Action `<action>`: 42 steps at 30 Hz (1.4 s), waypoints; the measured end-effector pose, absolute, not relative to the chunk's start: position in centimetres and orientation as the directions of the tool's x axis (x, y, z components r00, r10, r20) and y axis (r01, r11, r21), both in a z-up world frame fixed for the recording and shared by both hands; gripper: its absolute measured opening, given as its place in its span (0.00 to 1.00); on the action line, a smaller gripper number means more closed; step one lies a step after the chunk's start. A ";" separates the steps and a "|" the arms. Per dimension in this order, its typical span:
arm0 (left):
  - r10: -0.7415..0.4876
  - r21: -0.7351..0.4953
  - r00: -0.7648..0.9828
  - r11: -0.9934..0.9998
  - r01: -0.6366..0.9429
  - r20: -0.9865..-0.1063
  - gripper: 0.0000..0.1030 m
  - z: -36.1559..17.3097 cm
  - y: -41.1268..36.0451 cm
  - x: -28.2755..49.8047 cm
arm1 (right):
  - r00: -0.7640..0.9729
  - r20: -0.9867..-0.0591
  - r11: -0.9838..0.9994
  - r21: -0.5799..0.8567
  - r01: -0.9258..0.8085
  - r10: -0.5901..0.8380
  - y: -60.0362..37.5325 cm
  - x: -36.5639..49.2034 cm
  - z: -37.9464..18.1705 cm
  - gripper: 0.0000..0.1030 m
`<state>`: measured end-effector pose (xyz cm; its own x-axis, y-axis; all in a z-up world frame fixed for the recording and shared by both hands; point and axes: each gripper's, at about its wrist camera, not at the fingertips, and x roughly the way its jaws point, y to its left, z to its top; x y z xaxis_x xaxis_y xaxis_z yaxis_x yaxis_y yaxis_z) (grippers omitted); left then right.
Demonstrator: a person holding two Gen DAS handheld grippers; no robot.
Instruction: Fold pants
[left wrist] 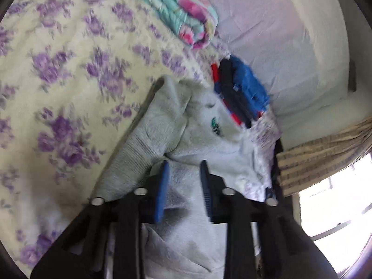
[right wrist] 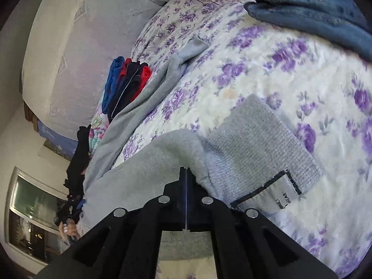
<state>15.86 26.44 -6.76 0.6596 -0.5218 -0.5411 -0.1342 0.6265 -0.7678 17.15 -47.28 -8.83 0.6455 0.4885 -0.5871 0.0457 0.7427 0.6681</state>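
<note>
Right gripper is clamped shut on the grey pants beside the waistband. Left gripper stands open, fabric between its jaws, over the floral bedspread.

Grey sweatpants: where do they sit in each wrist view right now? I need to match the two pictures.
Left wrist: the grey sweatpants fill the lower centre, running up from between the open fingers of the left gripper.
Right wrist: they spread across the lower centre, pinched by the shut right gripper, ribbed waistband and label to its right.
Shared landmark: the blue-red-navy clothes stack, beside the pants at the bed's edge.
</note>
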 end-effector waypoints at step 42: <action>-0.494 -0.644 0.616 0.764 -0.030 -0.614 0.03 -2.2 24.2 35.3 | 0.698 -0.572 0.803 0.596 -0.006 0.431 -52.0 43.1 -1.9 0.07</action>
